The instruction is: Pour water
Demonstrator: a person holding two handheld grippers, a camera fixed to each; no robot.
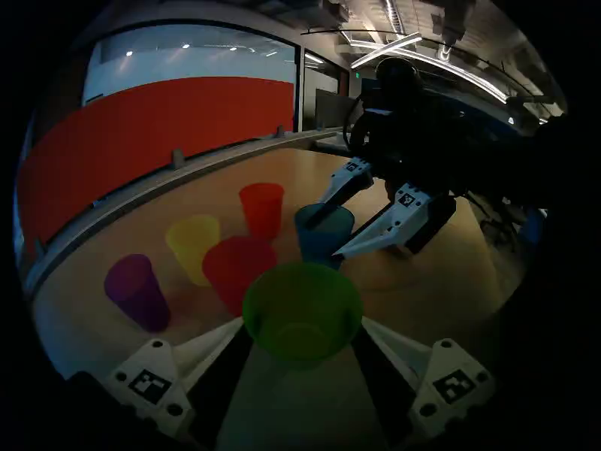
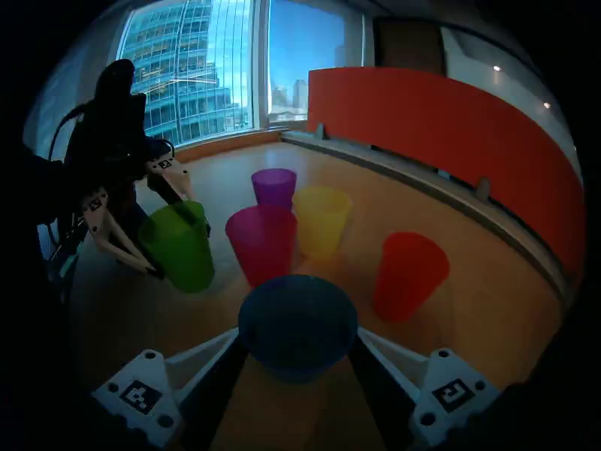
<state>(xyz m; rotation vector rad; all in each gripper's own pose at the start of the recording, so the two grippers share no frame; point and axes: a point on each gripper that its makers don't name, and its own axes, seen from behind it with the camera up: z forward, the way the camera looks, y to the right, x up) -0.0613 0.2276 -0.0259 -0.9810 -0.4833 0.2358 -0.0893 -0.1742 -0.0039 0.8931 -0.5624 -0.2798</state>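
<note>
Nearest to me in the left gripper view, the left gripper [image 1: 303, 331] is pinching the green cup [image 1: 303, 312]. There's one finger pressed on each side and the mouth faces the camera. It's too dim inside to tell if there's any water in it.

Same deal in the right gripper view. The right gripper [image 2: 297, 342] is clamped on the blue cup [image 2: 297, 323], both fingers against its sides, and I can't make out the inside there either.

Looking across from the right gripper view, the green cup is a bit tilted in its grip, over toward the window end of the table [image 2: 481, 301]. From the left gripper view, the blue cup looks roughly upright. The two held cups are near each other but not touching.

The loose cups stand on the table between and beyond them. The magenta cup [image 2: 263, 240] is nearest, with the yellow cup [image 2: 321, 218] just beside it. The purple cup [image 2: 274, 186] is a little farther back. The orange cup [image 2: 408, 274] stands apart from those three, closer to the long edge with the rail [image 2: 451, 188]. All four are upright with their mouths up.

Past that edge is the red wall [image 2: 451, 120]. At the far end of the table there's a window [image 2: 203, 68] with towers outside.
</note>
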